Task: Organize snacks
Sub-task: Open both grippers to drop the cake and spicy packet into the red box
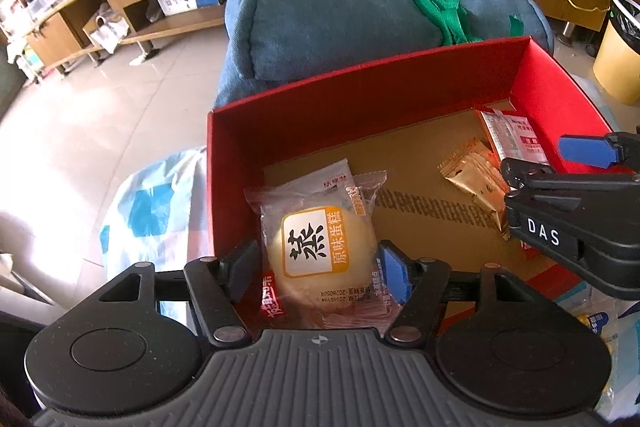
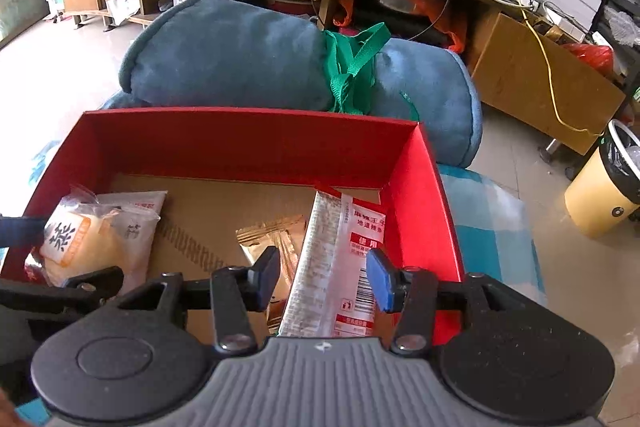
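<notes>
Inside red box [image 1: 360,95]: left gripper [image 1: 318,267], fingers spread around steamed cake packet [image 1: 316,247], contact unclear. Right gripper [image 2: 320,275], fingers spread over white sachet [image 2: 340,259], beside gold packets [image 2: 276,235].

My right gripper [image 2: 323,277] hangs wide open over the packet [image 2: 338,259] at the red box's [image 2: 416,195] right wall.

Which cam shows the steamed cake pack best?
Left wrist. The cake pack sits centered between the left gripper's open fingers, label fully readable, inside the red box. Right wrist view catches it only at the left edge, smaller and partly hidden.
</notes>
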`<state>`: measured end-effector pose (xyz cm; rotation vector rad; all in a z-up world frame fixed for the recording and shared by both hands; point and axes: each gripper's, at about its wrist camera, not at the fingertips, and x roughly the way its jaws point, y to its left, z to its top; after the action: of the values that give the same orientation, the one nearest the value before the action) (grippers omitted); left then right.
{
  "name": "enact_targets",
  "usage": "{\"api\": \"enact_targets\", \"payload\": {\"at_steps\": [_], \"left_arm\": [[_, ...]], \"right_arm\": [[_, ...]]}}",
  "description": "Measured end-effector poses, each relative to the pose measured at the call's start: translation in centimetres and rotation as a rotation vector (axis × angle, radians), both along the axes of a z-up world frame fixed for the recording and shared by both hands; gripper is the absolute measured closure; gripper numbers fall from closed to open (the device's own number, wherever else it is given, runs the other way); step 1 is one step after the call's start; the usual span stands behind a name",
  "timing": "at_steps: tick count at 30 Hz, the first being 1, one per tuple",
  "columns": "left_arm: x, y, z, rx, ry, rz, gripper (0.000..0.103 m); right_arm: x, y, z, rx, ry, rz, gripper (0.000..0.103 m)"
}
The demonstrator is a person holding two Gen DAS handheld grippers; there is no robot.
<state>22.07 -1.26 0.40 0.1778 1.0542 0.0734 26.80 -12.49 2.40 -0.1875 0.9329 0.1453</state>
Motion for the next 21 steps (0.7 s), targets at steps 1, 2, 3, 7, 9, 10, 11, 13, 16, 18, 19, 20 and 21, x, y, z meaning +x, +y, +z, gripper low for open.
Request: {"api": "enact_targets", "payload": {"at_steps": [1,2,3,7,9,10,11,13,16,18,19,20,21], "left_arm": [[0.0,0.0,0.1,0.001,-0.002,-0.001,0.031],[0.0,0.0,0.1,0.002,-0.005,0.000,0.029],[0.0,0.0,0.2,0.002,-0.008,0.002,0.027],[0.0,0.0,0.4,0.001,-0.016,0.003,0.025],[-0.1,0.0,0.7,0.000,-0.021,-0.001,0.024],[-0.1,0.0,0.9,0.000,-0.024,-0.001,0.023],[-0.3,-0.1,1.0,0.000,-0.028,-0.001,0.022],[-0.6,-0.1,1.2,0.001,-0.035,-0.002,0.022],[-0.9,0.0,1.6,-0.006,-0.040,0.003,0.021],[-1.1,0.1,1.8,-0.008,-0.044,0.007,0.021],[-1.2,0.1,1.9,-0.008,-0.047,0.008,0.021],[-1.3,0.1,2.1,-0.010,-0.048,0.008,0.021],[-1.4,0.2,2.1,-0.012,-0.049,0.008,0.021]], "right_arm": [[-0.1,0.0,0.0,-0.001,-0.002,-0.001,0.057],[-0.1,-0.1,0.1,-0.003,-0.003,-0.003,0.057],[-0.1,-0.2,0.1,-0.002,-0.005,-0.005,0.057],[-0.2,-0.3,0.6,0.005,-0.012,-0.008,0.057],[-0.4,-0.3,1.0,0.009,-0.018,-0.007,0.056],[-0.5,-0.3,1.1,0.010,-0.018,-0.004,0.056],[-0.7,-0.3,1.3,0.010,-0.022,-0.003,0.056],[-1.0,-0.2,1.7,0.009,-0.032,0.001,0.055],[-1.4,-0.2,2.3,0.004,-0.047,0.003,0.055],[-1.7,-0.4,2.6,0.007,-0.052,0.000,0.055],[-1.8,-0.5,2.8,0.009,-0.054,-0.002,0.055],[-1.9,-0.6,2.9,0.011,-0.055,-0.004,0.055],[-2.1,-0.7,3.0,0.012,-0.057,-0.006,0.055]]}}
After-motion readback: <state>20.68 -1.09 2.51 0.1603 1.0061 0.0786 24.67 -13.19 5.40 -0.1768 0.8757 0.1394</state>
